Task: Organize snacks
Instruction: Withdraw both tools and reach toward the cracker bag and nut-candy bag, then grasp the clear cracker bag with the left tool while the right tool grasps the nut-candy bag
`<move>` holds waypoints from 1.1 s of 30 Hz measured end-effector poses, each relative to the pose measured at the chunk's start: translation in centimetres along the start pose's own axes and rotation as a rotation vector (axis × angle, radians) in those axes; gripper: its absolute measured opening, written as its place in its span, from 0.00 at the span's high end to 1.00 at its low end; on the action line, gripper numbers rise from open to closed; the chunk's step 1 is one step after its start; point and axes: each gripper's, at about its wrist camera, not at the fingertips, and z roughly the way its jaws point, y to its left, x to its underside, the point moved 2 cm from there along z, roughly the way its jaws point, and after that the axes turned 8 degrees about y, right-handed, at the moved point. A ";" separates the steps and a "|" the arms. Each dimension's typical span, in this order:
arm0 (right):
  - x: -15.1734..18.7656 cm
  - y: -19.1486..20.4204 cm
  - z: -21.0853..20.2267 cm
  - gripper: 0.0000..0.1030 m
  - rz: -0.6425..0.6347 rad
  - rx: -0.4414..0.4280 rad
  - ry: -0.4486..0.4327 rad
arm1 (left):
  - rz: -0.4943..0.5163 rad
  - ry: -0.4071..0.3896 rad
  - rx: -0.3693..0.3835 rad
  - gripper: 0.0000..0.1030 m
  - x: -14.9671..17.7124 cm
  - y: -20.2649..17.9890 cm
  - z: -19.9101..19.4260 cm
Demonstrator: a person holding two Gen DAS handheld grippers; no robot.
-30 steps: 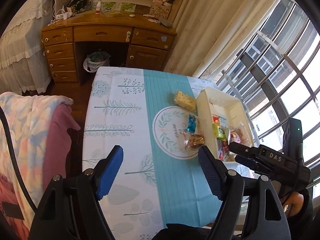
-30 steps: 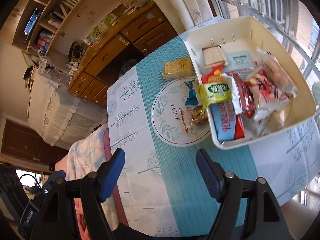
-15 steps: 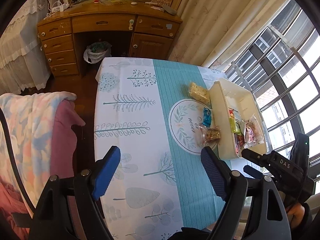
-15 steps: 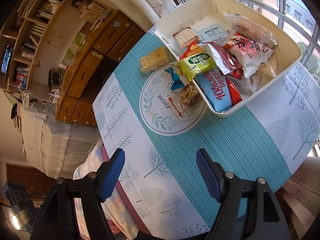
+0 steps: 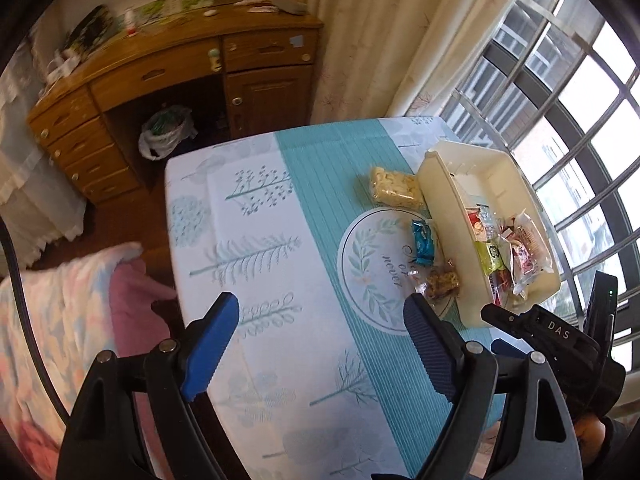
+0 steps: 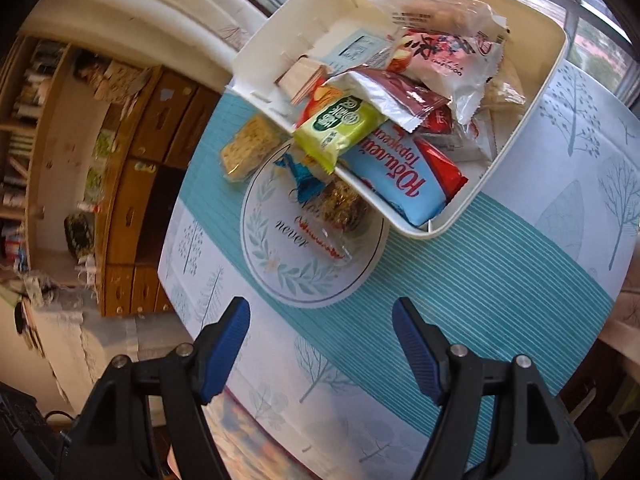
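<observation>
A cream bin [image 5: 448,184] [image 6: 460,216] full of snack packets stands at the table's right, by the window. Beside it on the cloth lie a yellow cracker pack [image 5: 394,190] [image 6: 250,148], a small blue wrapper [image 5: 423,242] [image 6: 304,176] and a clear bag of brown nut bars [image 5: 440,282] [image 6: 342,206]. My left gripper [image 5: 320,340] hangs open above the table, short of these snacks, nothing between its blue pads. My right gripper [image 6: 322,340] is open too, above the teal stripe in front of the bin. In the left wrist view the right gripper's black body [image 5: 556,344] shows at lower right.
The table wears a white and teal cloth [image 5: 256,248] with a round emblem [image 6: 288,248]. A wooden desk [image 5: 168,80] with a bagged waste bin [image 5: 166,132] under it stands beyond. A pink and pastel blanket [image 5: 60,320] lies left; barred windows [image 5: 560,100] and a curtain [image 5: 368,40] are right.
Both grippers sank and rolled. The left one's view swung so the bin and loose snacks sit further right; its jaws spread a little wider. In the right wrist view the bin grew larger and nearer.
</observation>
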 end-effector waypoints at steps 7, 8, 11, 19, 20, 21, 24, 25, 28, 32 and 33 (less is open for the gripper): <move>-0.7 0.5 2.0 0.28 0.034 0.019 -0.059 | 0.203 0.017 -0.008 0.19 -6.2 -3.5 3.8; -0.9 0.6 2.3 0.28 0.028 0.027 -0.067 | 0.237 0.020 -0.008 0.19 -7.2 -4.1 4.5; -1.4 1.0 3.4 0.28 0.025 0.041 -0.075 | 0.353 0.022 -0.040 0.19 -9.6 -5.8 6.6; -2.6 1.1 6.1 0.28 0.057 0.123 -0.086 | 0.694 0.089 -0.090 0.19 -14.3 -11.4 13.6; -2.8 1.1 6.3 0.28 0.065 0.133 -0.088 | 0.735 0.093 -0.098 0.19 -14.7 -12.0 14.6; -2.9 1.0 6.6 0.28 0.071 0.140 -0.090 | 0.768 0.097 -0.095 0.19 -14.9 -12.6 15.4; -3.5 0.9 7.6 0.28 0.068 0.153 -0.095 | 0.829 0.139 -0.065 0.19 -15.6 -13.9 18.1; -3.7 0.8 7.9 0.28 0.067 0.163 -0.096 | 0.849 0.150 -0.057 0.18 -15.8 -14.4 19.0; -4.4 0.7 8.6 0.28 0.081 0.184 -0.104 | 0.893 0.189 -0.067 0.16 -15.7 -15.2 21.7; -5.0 0.8 9.2 0.28 0.075 0.198 -0.118 | 0.942 0.238 -0.062 0.16 -15.5 -15.8 24.7; -5.1 0.8 9.5 0.28 0.076 0.201 -0.114 | 0.942 0.245 -0.055 0.16 -15.5 -16.0 25.2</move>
